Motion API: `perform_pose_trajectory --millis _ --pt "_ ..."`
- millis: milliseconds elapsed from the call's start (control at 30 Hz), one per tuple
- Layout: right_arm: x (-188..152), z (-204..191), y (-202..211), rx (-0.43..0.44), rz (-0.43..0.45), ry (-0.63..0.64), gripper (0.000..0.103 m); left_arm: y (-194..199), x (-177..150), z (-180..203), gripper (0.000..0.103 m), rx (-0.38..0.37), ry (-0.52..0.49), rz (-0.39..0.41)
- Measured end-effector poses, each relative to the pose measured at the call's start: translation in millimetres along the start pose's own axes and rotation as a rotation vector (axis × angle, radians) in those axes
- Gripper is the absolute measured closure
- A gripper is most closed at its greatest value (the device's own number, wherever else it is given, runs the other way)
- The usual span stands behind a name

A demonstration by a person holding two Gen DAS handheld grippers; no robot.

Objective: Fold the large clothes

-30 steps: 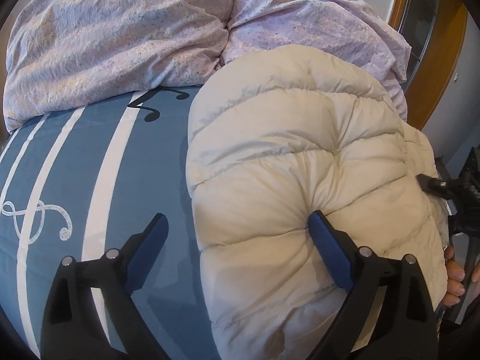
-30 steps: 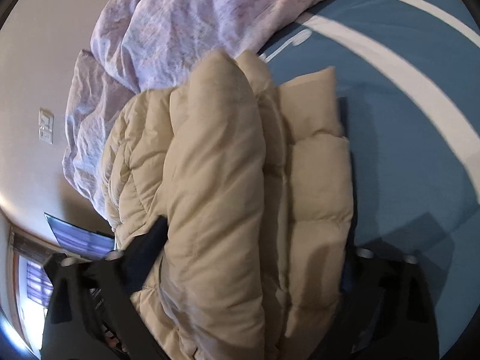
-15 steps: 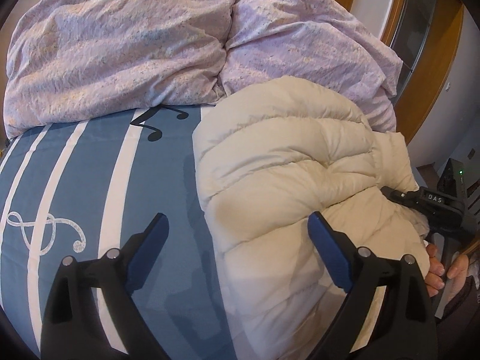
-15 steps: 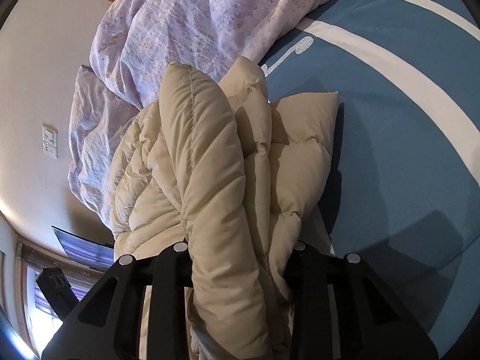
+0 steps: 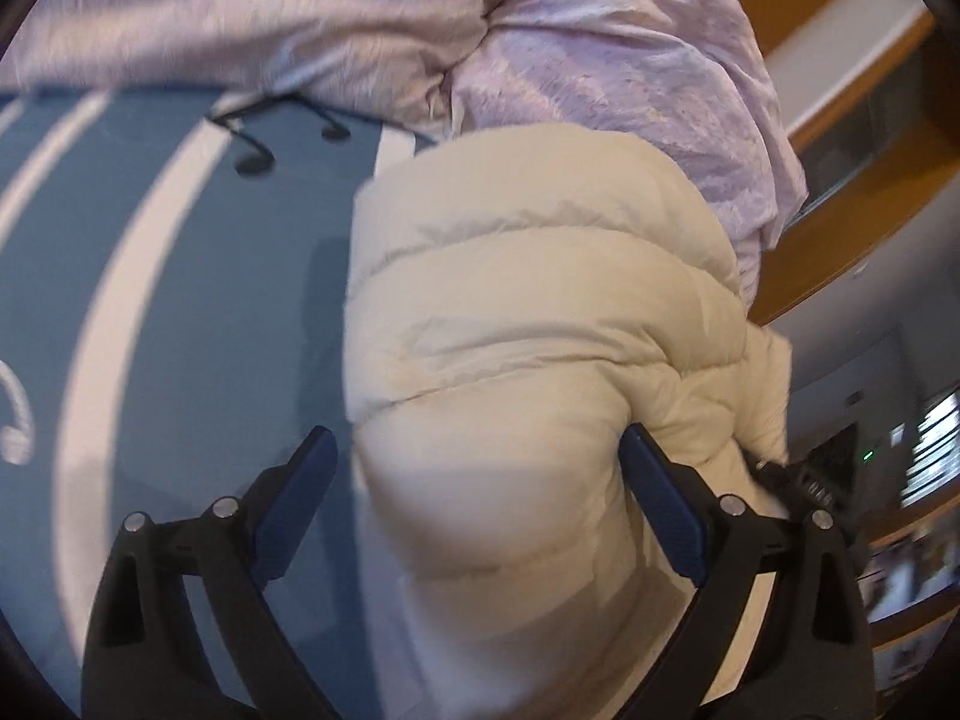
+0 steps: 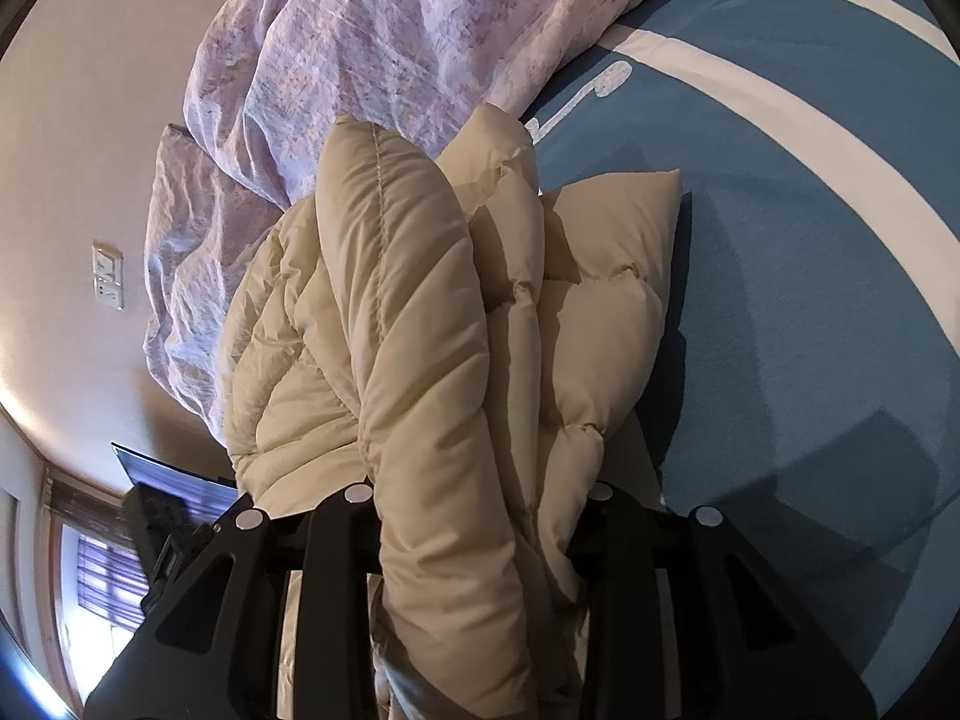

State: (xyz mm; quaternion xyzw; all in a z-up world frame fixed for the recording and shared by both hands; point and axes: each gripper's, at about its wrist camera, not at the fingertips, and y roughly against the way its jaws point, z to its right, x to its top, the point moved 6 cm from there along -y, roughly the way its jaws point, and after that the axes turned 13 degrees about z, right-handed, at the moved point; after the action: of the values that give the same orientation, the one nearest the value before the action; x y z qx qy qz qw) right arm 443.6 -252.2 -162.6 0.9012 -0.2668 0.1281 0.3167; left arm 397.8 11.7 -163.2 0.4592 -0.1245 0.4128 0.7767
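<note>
Cream puffer jacket (image 5: 540,324) folded on the blue striped bed (image 5: 180,300) near the lilac duvet (image 5: 600,60); right gripper (image 6: 480,516) jaws clamped on its bunched edge, left gripper (image 5: 480,516) jaws spread wide, straddling the near end.

left gripper (image 5: 477,507) moved over puffer jacket (image 5: 540,330), right gripper (image 6: 480,498) clamped onto jacket's folded edge

I see the jacket (image 5: 540,360) lying along the bed's (image 5: 180,312) right edge, the duvet (image 5: 360,30) bunched behind it.
</note>
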Motion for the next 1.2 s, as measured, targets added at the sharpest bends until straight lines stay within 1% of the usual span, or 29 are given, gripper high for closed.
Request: perform_pose_trajectory --millis 133,200,233,300,333,367,400,467,700,800,867,1033,1100,1133,1200 --pt "0 1 -1 0.015 -0.009 -0.008 0.071 -12 -3 1 0.01 -0.06 0.057 -0.023" --pt "0 1 -1 0.022 -0.013 -0.013 0.071 -15 -5 4 0.023 -0.099 0.084 -0.03" --pt "0 1 -1 0.026 -0.014 -0.016 0.071 -16 -4 5 0.027 -0.107 0.086 -0.028" --pt "0 -2 -1 0.035 -0.013 -0.018 0.072 -12 -1 8 0.047 -0.127 0.078 -0.013" --pt "0 -5 -1 0.041 -0.011 -0.011 0.073 -7 1 10 0.052 -0.138 0.067 0.003" --pt "0 -9 -1 0.047 -0.009 -0.006 0.074 -4 4 10 0.059 -0.141 0.06 0.013" --pt "0 -15 -3 0.059 -0.011 0.001 0.075 0 6 8 0.063 -0.142 0.058 0.023" --pt "-1 -29 -9 0.079 -0.017 0.018 0.077 12 12 5 0.066 -0.138 0.057 0.051" --pt "-10 -91 -42 0.184 -0.046 0.084 0.078 63 43 -23 0.068 -0.12 0.05 0.159" --pt "-18 -114 -62 0.208 -0.066 0.132 0.078 81 56 -43 0.068 -0.09 0.035 0.204" --pt "-23 -124 -76 0.22 -0.078 0.154 0.078 85 62 -54 0.068 -0.072 0.03 0.219" --pt "-29 -132 -102 0.231 -0.091 0.189 0.078 81 70 -82 0.067 -0.035 0.019 0.231" --pt "-32 -130 -112 0.214 -0.095 0.209 0.078 69 69 -92 0.065 -0.007 -0.013 0.226" --pt "-34 -125 -120 0.189 -0.101 0.22 0.078 63 66 -97 0.065 0.011 -0.031 0.219" --pt "-36 -120 -127 0.183 -0.105 0.224 0.078 50 60 -104 0.058 0.04 -0.056 0.216"
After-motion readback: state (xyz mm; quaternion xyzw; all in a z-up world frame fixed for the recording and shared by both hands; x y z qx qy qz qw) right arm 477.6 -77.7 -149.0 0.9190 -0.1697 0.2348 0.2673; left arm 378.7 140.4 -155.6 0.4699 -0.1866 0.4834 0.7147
